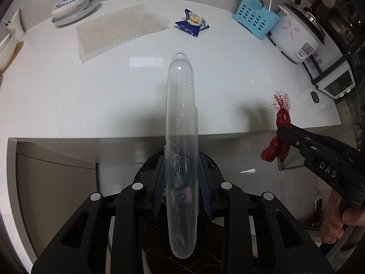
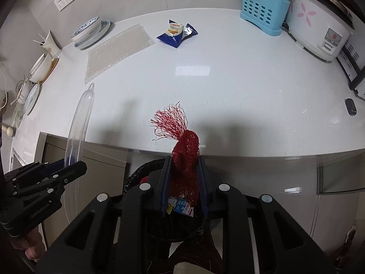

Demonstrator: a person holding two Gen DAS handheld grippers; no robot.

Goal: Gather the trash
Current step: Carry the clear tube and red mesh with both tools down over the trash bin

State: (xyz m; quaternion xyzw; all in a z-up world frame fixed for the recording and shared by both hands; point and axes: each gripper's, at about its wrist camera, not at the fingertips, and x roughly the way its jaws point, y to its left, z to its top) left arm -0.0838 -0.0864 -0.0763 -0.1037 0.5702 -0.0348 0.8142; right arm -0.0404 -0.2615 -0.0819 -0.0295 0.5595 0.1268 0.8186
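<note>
My left gripper (image 1: 181,180) is shut on a long clear plastic case (image 1: 181,123), held over a black-lined trash bin (image 1: 146,169) below the counter edge. The case also shows in the right wrist view (image 2: 78,123). My right gripper (image 2: 183,178) is shut on a red mesh net (image 2: 184,157) above the same bin (image 2: 136,175), which holds wrappers. The net also shows in the left wrist view (image 1: 281,125). A blue snack packet (image 1: 191,22) and a sheet of bubble wrap (image 1: 118,29) lie on the white counter (image 1: 91,96).
Stacked bowls and plates (image 1: 73,6) sit at the back left. A blue utensil holder (image 1: 255,16) and a white rice cooker (image 1: 296,32) stand at the back right. A small dark object (image 2: 350,106) lies at the right. More dishes (image 2: 43,66) line the left edge.
</note>
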